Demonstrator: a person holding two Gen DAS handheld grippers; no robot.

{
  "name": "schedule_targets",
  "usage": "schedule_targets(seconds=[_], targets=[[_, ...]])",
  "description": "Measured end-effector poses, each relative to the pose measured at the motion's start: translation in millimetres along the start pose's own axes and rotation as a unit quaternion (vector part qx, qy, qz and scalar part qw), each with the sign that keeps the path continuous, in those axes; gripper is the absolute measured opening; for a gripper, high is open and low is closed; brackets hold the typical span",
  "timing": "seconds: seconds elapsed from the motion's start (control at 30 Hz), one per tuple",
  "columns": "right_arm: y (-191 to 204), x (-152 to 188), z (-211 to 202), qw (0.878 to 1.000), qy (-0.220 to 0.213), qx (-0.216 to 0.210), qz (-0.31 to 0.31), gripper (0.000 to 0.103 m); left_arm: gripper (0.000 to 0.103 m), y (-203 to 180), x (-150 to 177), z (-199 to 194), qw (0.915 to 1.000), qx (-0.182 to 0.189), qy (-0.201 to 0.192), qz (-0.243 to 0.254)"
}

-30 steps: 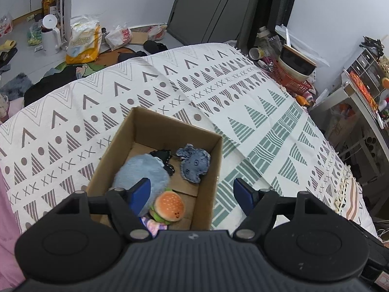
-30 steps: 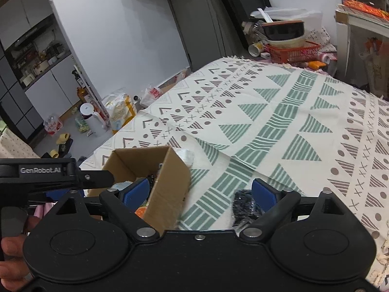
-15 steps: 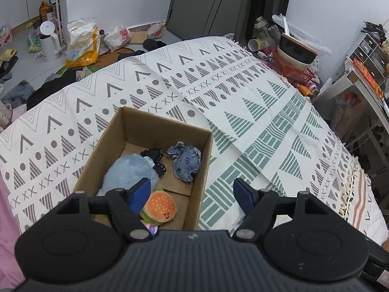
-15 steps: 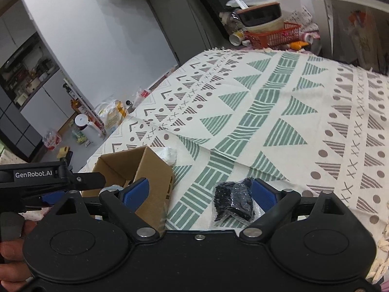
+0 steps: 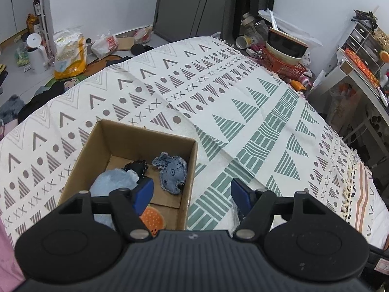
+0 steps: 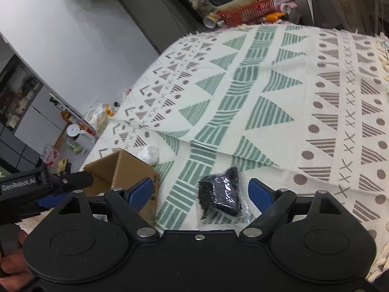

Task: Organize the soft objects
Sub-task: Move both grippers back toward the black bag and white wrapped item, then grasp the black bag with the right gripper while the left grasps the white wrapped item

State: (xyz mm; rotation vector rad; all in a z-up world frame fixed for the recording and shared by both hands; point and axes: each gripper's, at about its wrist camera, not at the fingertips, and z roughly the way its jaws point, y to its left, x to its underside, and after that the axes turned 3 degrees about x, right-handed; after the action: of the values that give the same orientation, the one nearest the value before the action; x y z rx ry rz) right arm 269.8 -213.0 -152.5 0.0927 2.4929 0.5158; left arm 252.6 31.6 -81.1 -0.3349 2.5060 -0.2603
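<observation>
Lining up right gripper [image 6: 200,192], jaws spread and empty, over black bundle [image 6: 222,194].
Bundle sits between fingers, right of cardboard box [image 6: 121,170]; long axis points ahead.

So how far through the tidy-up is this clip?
Mostly done: the cardboard box already holds a denim toy, a blue plush, a burger toy and a small black item. Both grippers are open and empty. The right gripper frames a black wrapped bundle on the blanket; a white lump also remains.

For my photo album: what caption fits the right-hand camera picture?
Open right gripper above a black wrapped bundle on a patterned bedspread.
</observation>
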Motion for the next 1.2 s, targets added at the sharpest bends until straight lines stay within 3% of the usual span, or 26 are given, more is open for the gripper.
schedule_targets(seconds=[0.23,0.53,0.8,0.87,0.9,0.97,1.03,1.2], targets=[[3,7,29,0.999,0.029,0.042,-0.012,0.083,0.069,-2,-4,11,0.9999,0.009,0.005,0.01],[11,14,58,0.996,0.049,0.07,-0.027,0.091,0.069,5,-9,27,0.9995,-0.008,0.009,0.03],[14,21,75,0.993,0.056,0.092,-0.041,0.091,0.069,13,-21,36,0.9984,-0.029,0.007,0.047],[14,22,79,0.993,0.058,0.094,-0.047,0.083,0.069,14,-26,38,0.998,-0.033,0.008,0.053],[14,23,82,0.992,0.061,0.094,-0.048,0.072,0.069,14,-29,39,0.9979,-0.034,0.008,0.055],[13,24,85,0.992,0.063,0.095,-0.051,0.064,0.069,14,-34,41,0.9974,-0.037,0.007,0.061],[17,24,84,0.992,0.056,0.093,-0.063,0.049,0.069,13,-39,42,0.9969,-0.039,0.005,0.069],[20,21,79,0.994,0.045,0.082,-0.063,0.042,0.07,8,-52,45,0.9952,-0.039,0.003,0.09]])
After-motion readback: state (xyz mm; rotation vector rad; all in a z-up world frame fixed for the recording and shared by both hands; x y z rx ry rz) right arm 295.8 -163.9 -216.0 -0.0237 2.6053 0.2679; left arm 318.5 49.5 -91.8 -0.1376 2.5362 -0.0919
